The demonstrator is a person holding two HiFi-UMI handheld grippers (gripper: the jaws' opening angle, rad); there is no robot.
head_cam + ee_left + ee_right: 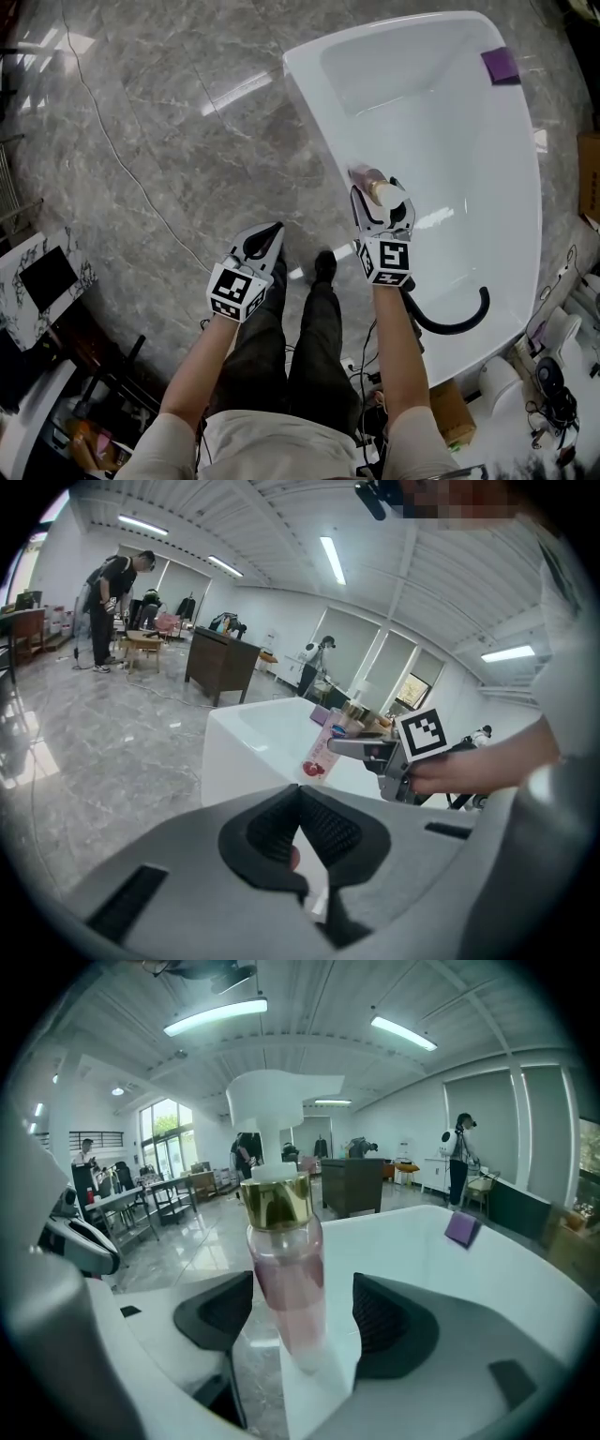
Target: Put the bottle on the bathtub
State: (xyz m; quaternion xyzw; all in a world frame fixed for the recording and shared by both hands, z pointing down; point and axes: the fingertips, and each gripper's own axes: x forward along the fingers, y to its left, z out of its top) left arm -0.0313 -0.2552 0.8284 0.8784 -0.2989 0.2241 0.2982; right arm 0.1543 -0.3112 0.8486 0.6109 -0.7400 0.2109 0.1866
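A clear pink bottle (281, 1279) with a gold collar and white pump stands on the near rim of the white bathtub (309, 103). My right gripper (382, 202) is at the rim with its jaws on either side of the bottle (375, 186). They stand open, and a gap shows beside the right pad. From the left gripper view the bottle (322, 752) leans slightly, just ahead of the right gripper (342, 747). My left gripper (267, 239) hangs over the marble floor left of the tub, shut and empty, its pads (281, 832) meeting in a point.
A purple pad (500, 66) lies on the tub's far rim. A black hose (459, 323) curves over the tub's near right end. A thin cable (112, 150) runs across the grey marble floor. A cardboard box (450, 412) and clutter sit at lower right. People stand far off.
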